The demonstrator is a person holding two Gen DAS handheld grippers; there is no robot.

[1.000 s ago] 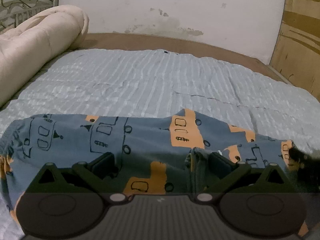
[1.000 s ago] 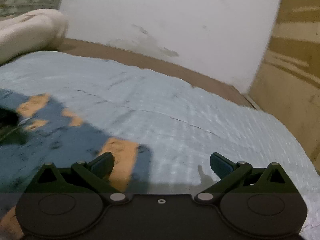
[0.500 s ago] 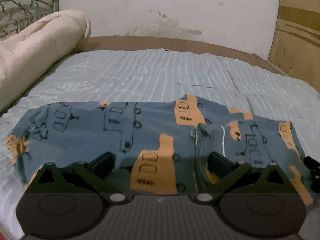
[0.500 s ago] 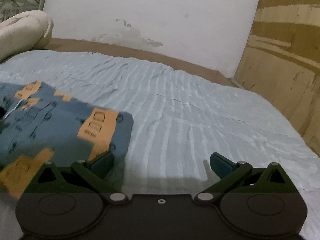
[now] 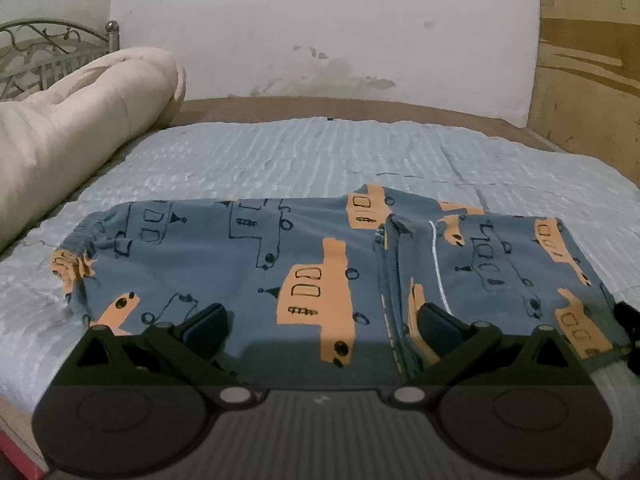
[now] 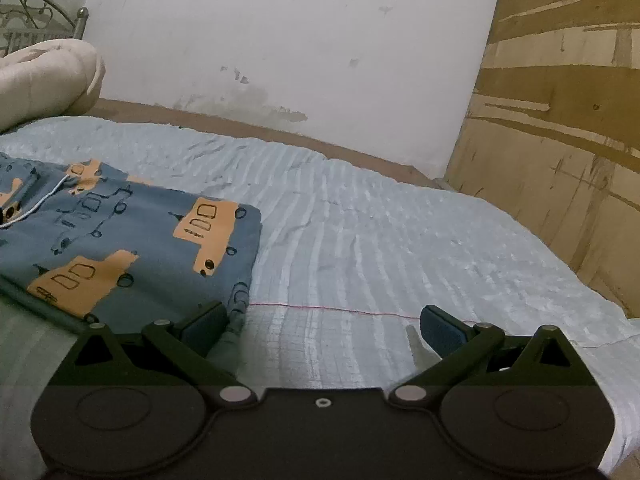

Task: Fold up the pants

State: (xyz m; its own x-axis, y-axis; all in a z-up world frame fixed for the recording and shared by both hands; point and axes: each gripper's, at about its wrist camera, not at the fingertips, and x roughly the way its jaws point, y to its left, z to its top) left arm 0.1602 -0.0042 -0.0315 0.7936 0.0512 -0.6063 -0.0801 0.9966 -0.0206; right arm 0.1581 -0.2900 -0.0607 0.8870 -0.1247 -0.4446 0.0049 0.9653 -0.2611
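The pants [image 5: 304, 264] are blue-grey with orange vehicle prints and lie folded in a flat rectangle on the light blue bedspread [image 5: 304, 152]. My left gripper [image 5: 322, 320] is open and empty, just above the near edge of the pants. In the right wrist view the right end of the pants [image 6: 132, 240] lies at the left. My right gripper [image 6: 322, 324] is open and empty over the bedspread [image 6: 400, 248], its left finger [image 6: 204, 322] beside the pants' right corner. A white drawstring [image 5: 438, 268] shows on the fold.
A rolled cream quilt [image 5: 76, 120] lies along the left side by a metal headboard [image 5: 44, 52]. A white wall [image 5: 320, 32] is behind the bed and a wooden panel [image 6: 560, 140] stands at the right. The other gripper's tip [image 5: 628, 320] shows at the right edge.
Both grippers have drawn back and up from the pants. More of the folded pants shows in both views. Both grippers stay open.
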